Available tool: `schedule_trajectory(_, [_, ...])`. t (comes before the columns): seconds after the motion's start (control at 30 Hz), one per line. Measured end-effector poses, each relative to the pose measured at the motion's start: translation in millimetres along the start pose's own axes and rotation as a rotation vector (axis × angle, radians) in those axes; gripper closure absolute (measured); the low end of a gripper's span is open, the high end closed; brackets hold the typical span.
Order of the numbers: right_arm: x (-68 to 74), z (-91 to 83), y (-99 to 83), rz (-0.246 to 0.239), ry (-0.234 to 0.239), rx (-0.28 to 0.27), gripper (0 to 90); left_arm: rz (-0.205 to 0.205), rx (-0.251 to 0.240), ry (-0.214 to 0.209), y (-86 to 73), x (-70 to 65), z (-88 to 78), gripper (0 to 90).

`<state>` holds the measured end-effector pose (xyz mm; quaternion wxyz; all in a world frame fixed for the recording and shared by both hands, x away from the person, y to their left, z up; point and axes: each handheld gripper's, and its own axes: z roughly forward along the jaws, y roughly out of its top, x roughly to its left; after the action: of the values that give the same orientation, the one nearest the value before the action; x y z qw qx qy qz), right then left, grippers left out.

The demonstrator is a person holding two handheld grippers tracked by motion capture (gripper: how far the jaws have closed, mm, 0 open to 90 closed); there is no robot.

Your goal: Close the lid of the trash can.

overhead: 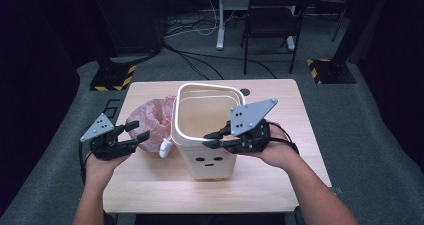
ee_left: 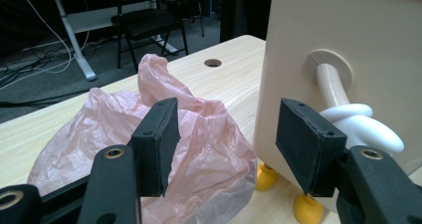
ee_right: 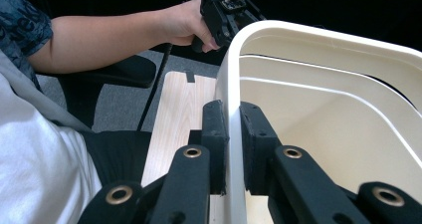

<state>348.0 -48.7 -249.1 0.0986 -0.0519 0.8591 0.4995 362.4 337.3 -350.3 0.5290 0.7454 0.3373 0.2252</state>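
Observation:
A cream bin [overhead: 200, 116] with a small face on its front and yellow feet [ee_left: 306, 209] stands mid-table. My right gripper [overhead: 212, 139] is shut on the near edge of its rim [ee_right: 231, 79], one pad outside and one inside the wall. A crumpled pink plastic bag [overhead: 152, 120] lies against the bin's left side. My left gripper [overhead: 137, 131] hovers open just before the bag [ee_left: 199, 149], nothing between its pads. A knotted white cord [ee_left: 356, 122] sticks out of the bin wall [ee_left: 348, 40] near that gripper's right jaw.
The wooden table [overhead: 280, 115] has a round hole [overhead: 244, 91] behind the bin. A folding chair [overhead: 272, 15] and a desk leg stand on the grey floor beyond. Striped stand bases [overhead: 114, 77] [overhead: 330, 70] flank the table's far corners. The person's left forearm [ee_right: 114, 30] shows in the right gripper view.

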Motion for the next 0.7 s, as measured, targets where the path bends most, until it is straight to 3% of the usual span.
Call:
schedule_trajectory(0.33, [-8.8, -2.8, -2.5, 0.049, 0.05, -0.019, 82.6, -0.001, 0.002, -0.001, -0.5, 0.6, 0.5, 41.8])
schedule_trajectory(0.5, [-9.1, -4.2, -2.4, 0.05, 0.045, -0.016, 82.8, -0.005, 0.002, 0.001, -1.3, 1.7, 0.9, 41.9])
schedule_trajectory(0.7, [-2.1, -4.2, 1.4, -0.006, 0.006, 0.02, 82.7, -0.005, 0.005, -0.004, -1.3, 0.8, 3.1, 41.8])
